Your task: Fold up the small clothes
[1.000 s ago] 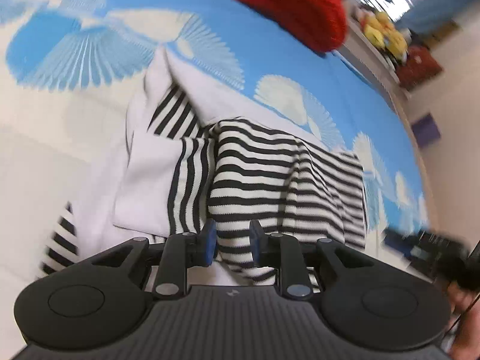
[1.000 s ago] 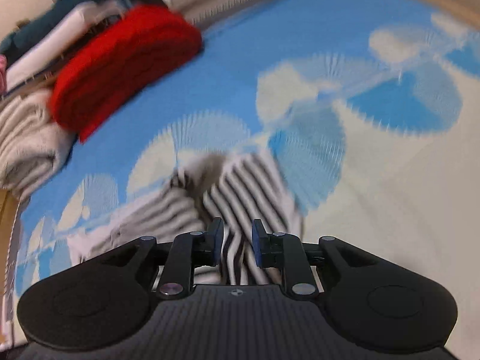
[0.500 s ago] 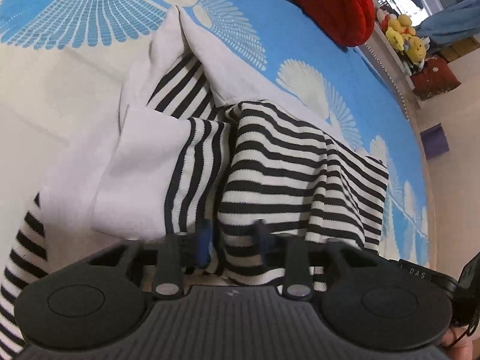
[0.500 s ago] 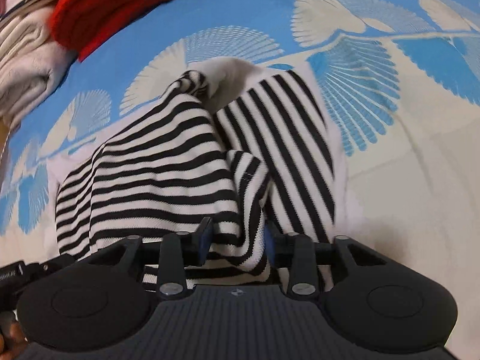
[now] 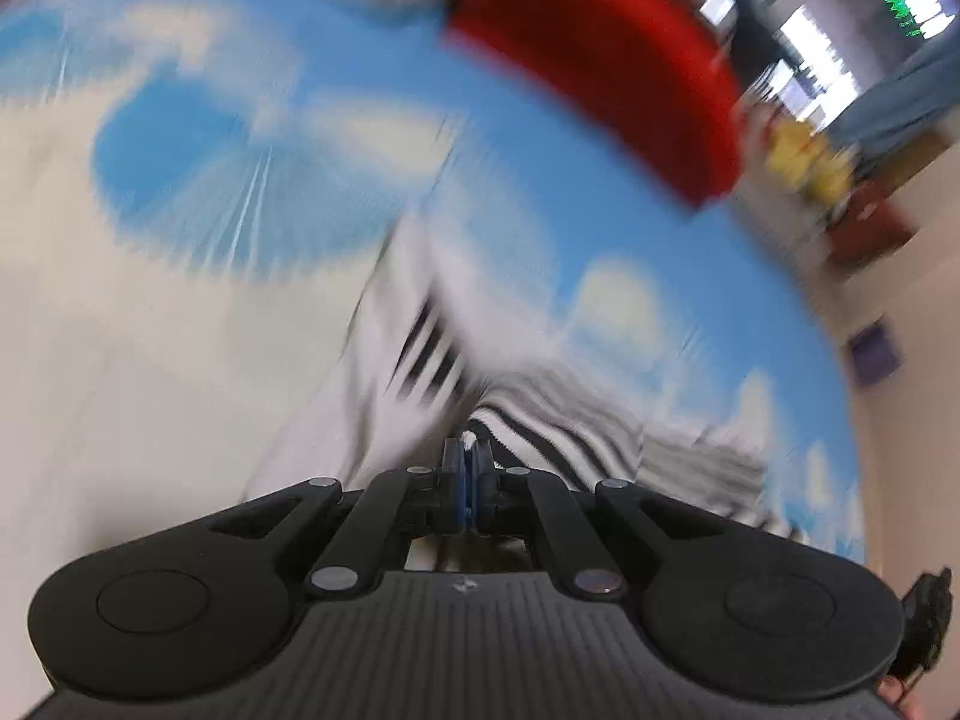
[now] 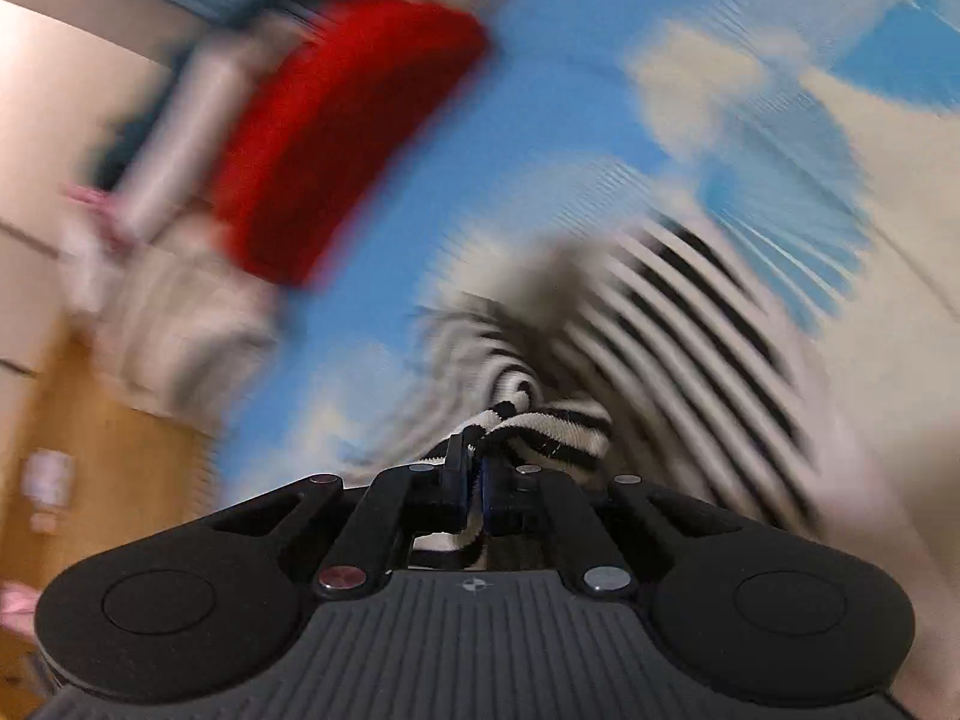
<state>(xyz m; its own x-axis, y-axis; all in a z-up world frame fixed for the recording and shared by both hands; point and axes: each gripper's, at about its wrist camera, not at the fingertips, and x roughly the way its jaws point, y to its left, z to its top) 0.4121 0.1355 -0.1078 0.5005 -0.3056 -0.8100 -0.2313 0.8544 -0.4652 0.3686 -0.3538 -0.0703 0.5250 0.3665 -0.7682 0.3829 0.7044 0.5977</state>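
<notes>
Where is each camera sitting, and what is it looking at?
Left wrist: sits on the left gripper, looking down along its shut fingers at the striped garment on the blue bedspread; a fingertip shows bottom right.
Right wrist: sits on the right gripper, looking down at the same garment pinched between its fingers; no body visible.
Shared: garment, bedspread, red folded cloth.
</notes>
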